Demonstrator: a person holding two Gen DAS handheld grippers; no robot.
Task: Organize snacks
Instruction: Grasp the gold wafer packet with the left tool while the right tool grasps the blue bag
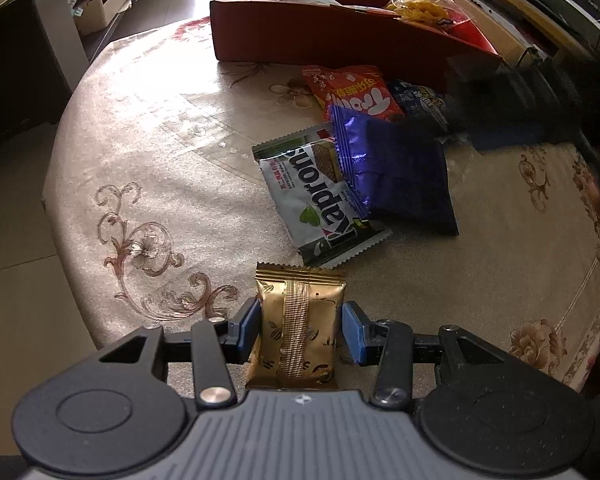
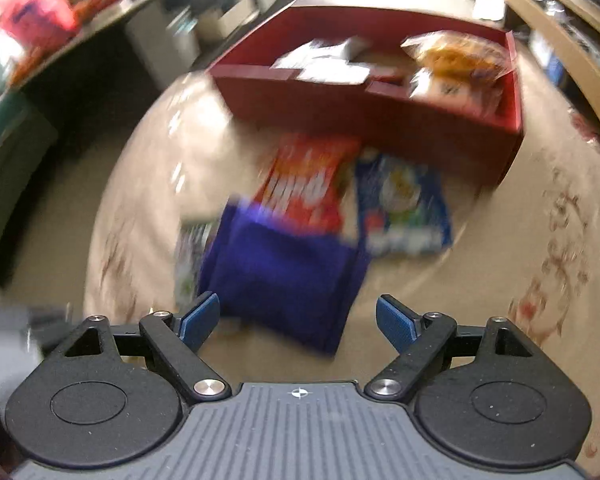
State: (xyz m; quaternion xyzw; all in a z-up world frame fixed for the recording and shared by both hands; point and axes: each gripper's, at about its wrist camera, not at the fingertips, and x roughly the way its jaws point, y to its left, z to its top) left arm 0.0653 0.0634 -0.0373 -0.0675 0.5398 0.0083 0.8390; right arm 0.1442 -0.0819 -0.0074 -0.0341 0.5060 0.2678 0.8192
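Note:
My left gripper (image 1: 299,330) stands around a gold snack packet (image 1: 296,328) lying on the table; the left pad touches it, the right pad shows a small gap. Beyond it lie a green-white Kapron wafer packet (image 1: 312,196), a purple packet (image 1: 396,172), a red packet (image 1: 352,88) and a blue packet (image 1: 416,98). My right gripper (image 2: 298,322) is open and empty, just short of the purple packet (image 2: 284,276). The right wrist view is blurred by motion. The red packet (image 2: 308,184) and the blue packet (image 2: 404,204) lie beyond.
A red cardboard box (image 1: 320,40) with several snacks inside stands at the far side of the round table (image 1: 140,160); it also shows in the right wrist view (image 2: 380,120). The table edge curves close on the left. Shelves and furniture surround the table.

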